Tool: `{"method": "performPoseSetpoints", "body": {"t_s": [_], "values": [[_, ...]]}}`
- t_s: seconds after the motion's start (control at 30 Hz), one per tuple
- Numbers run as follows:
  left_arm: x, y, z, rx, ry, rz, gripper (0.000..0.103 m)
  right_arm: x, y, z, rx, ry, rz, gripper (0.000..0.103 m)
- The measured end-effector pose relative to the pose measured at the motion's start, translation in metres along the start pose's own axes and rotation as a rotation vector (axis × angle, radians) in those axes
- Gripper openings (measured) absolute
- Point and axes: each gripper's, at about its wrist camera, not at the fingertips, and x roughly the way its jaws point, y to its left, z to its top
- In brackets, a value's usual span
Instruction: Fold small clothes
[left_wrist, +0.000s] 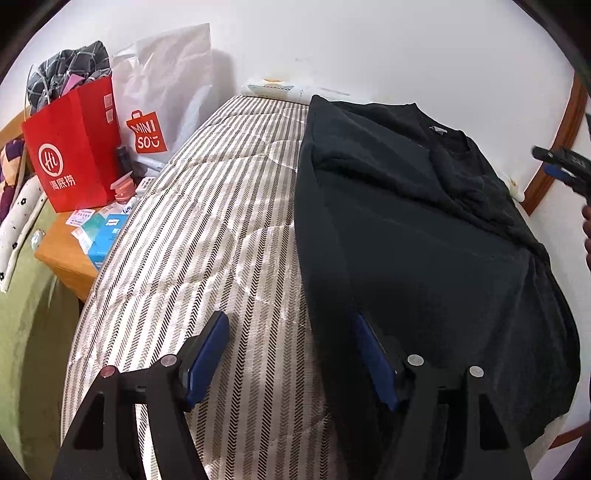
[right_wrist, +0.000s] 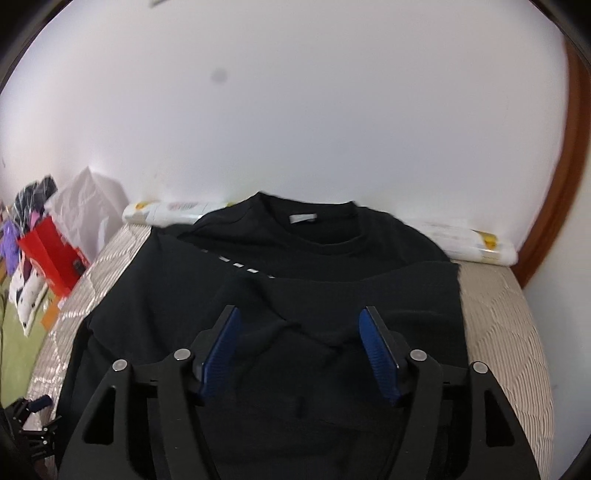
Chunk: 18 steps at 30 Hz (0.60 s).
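Note:
A black T-shirt lies on a striped mattress, collar toward the wall, with both sides folded in over its middle. My left gripper is open and empty, hovering above the shirt's left edge near the hem. In the right wrist view the shirt fills the centre, its white collar label at the far end. My right gripper is open and empty above the folded sleeves. The right gripper also shows at the left wrist view's right edge.
A red paper bag and a white Miniso bag stand on a wooden bedside table left of the mattress, among small boxes and bottles. White rolled packages lie along the wall. A wooden frame is at right.

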Motion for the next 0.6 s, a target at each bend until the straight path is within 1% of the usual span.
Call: {"method": "performPoseSetpoints", "body": {"t_s": [0.17,0.3,0.43,0.6], "values": [[-0.002,-0.002,-0.002,-0.005,0.000,-0.017,0.068,-0.017,-0.029,-0.011,0.063,0.003,-0.010,0.069],[-0.005,-0.002,-0.003,-0.009,0.001,-0.030,0.068,-0.017,-0.049,-0.029,0.107,0.044,-0.041,0.069],[-0.009,-0.004,-0.002,-0.007,-0.002,-0.027,0.068,-0.018,-0.069,-0.046,0.156,0.076,-0.045,0.069],[-0.014,-0.014,0.004,0.003,-0.006,-0.033,0.068,-0.023,-0.086,-0.060,0.186,0.086,-0.050,0.069]]}}
